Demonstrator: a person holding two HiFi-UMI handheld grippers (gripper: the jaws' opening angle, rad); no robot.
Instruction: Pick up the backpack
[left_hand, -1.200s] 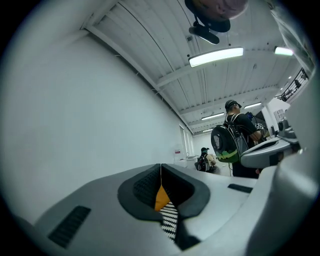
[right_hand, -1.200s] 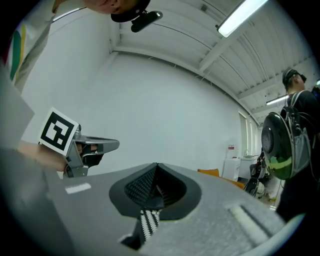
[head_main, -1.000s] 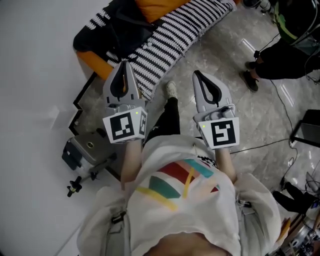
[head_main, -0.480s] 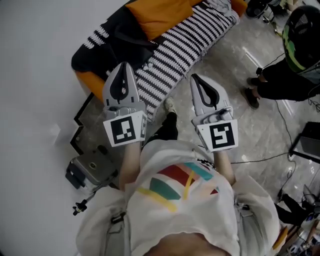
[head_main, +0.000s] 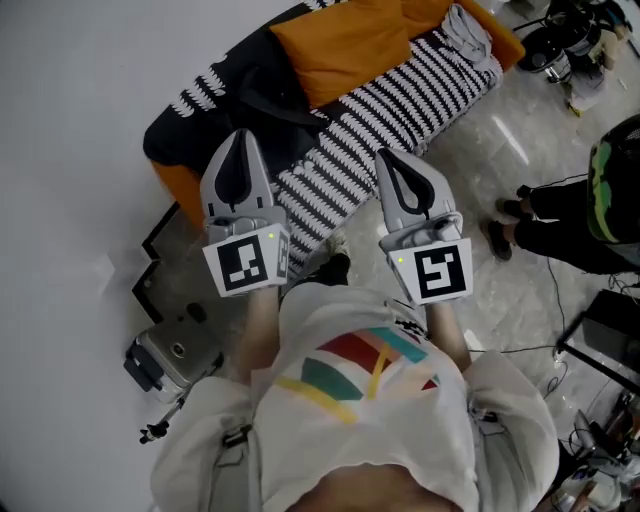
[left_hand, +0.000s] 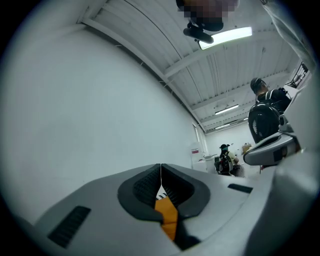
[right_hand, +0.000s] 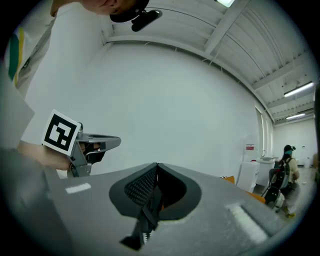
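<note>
A black bag-like bundle with straps, probably the backpack (head_main: 262, 98), lies on the left end of a low couch, beside an orange cushion (head_main: 360, 40) and a black-and-white striped blanket (head_main: 385, 105). My left gripper (head_main: 238, 137) is held in the air in front of my body, shut and empty, its tip over the couch's near edge just short of the black bundle. My right gripper (head_main: 388, 156) is level beside it, also shut and empty, over the striped blanket. In the gripper views the left gripper (left_hand: 161, 172) and right gripper (right_hand: 156, 171) show jaws pressed together, facing a white wall.
A grey device (head_main: 170, 352) on a small stand sits on the floor at the lower left by the wall. A person in black with a green-black helmet (head_main: 612, 190) stands at the right. Cables (head_main: 560, 330) trail over the stone floor there.
Both grippers and I have moved forward toward the couch, which now fills more of the head view. The jaws stayed shut. The person at the right slid toward the frame edge.
</note>
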